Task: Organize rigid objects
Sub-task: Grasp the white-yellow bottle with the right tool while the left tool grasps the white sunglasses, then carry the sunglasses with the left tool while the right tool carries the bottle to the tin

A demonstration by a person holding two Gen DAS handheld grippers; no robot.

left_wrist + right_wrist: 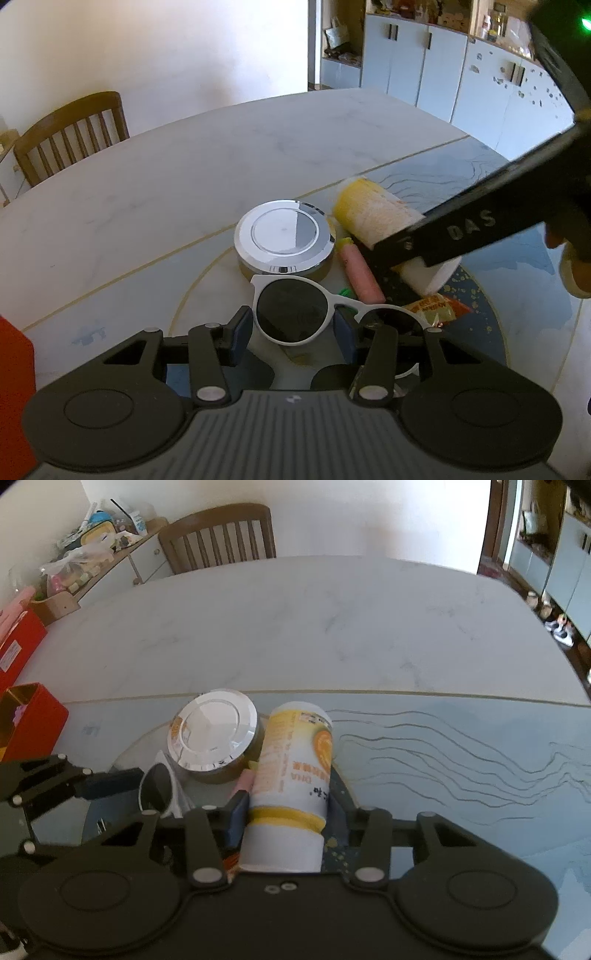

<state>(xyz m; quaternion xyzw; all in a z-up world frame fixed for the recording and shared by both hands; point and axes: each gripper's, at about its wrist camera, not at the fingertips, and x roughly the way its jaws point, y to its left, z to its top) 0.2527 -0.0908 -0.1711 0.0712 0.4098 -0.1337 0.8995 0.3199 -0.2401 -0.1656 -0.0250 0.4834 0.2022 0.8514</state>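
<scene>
A white-and-yellow bottle [291, 786] lies on its side on the tabletop [332, 627], its white cap end toward the right wrist camera and its printed body pointing away. The right claw [286, 808] has it between its blue pads, which sit tight against both sides of the bottle just above the yellow band. Just left of the bottle stands a round tin with a shiny silver lid [212, 734], and a pink stick-shaped item [360, 273] lies between tin and bottle. In front of the tin lies a pair of white-framed sunglasses [317, 312] with dark lenses. The left claw [293, 332] straddles one lens of the sunglasses; its right pad sits at the bridge and its left pad stands just beside the frame's outer edge, and whether that pad presses on the frame cannot be told. A crinkled orange-and-yellow snack packet [437, 308] lies near the sunglasses' other lens, below the bottle. A red box [29, 720] stands at the left edge of the tabletop, and a wooden chair [221, 535] stands at the far side.
</scene>
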